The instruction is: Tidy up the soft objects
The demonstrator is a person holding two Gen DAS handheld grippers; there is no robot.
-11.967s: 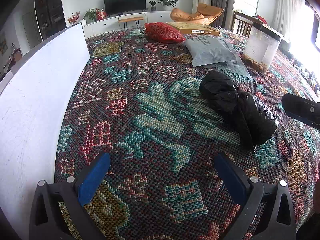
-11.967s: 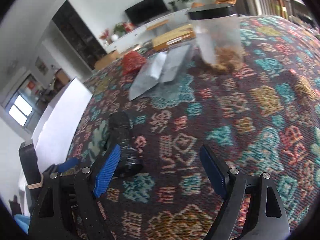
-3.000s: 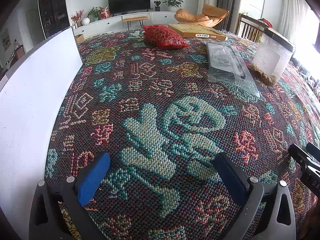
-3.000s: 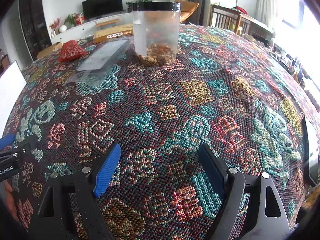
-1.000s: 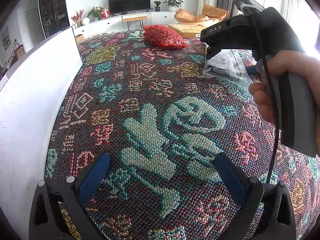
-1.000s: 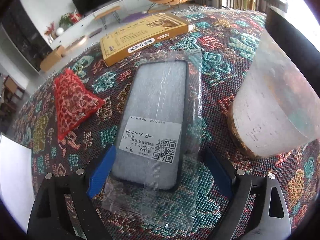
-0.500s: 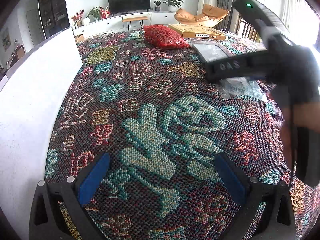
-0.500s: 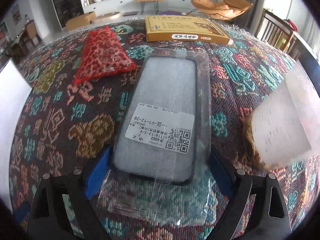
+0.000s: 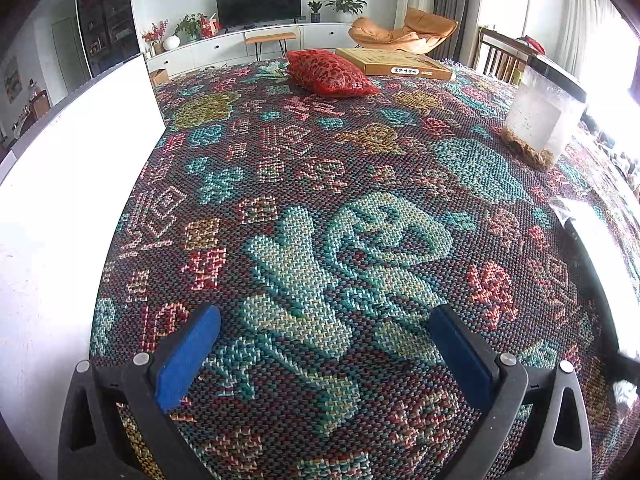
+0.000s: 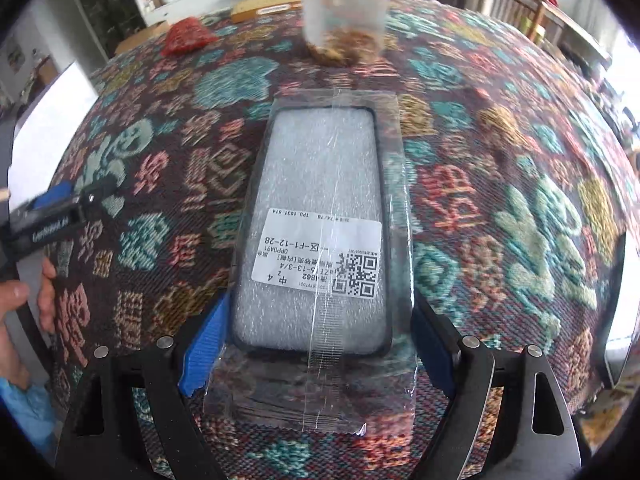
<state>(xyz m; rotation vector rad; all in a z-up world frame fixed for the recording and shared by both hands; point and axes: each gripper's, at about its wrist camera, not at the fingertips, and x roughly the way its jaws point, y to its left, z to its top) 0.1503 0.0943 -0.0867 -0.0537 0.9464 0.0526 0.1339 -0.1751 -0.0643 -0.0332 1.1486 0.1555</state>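
Phone case in plastic sleeve (image 10: 320, 216) sits between right gripper (image 10: 316, 340) pads, above tablecloth (image 9: 320, 184). Jar (image 10: 344, 12) behind it; red pouch (image 9: 330, 74) and flat box (image 9: 394, 65) farther back left.

A home living room: along the far wall at the top of the frame stand a flat television (image 9: 258, 3) on a long white cabinet (image 9: 256, 42), potted plants (image 9: 345, 3), an orange lounge chair (image 9: 404, 34) and curtains (image 9: 448, 0).
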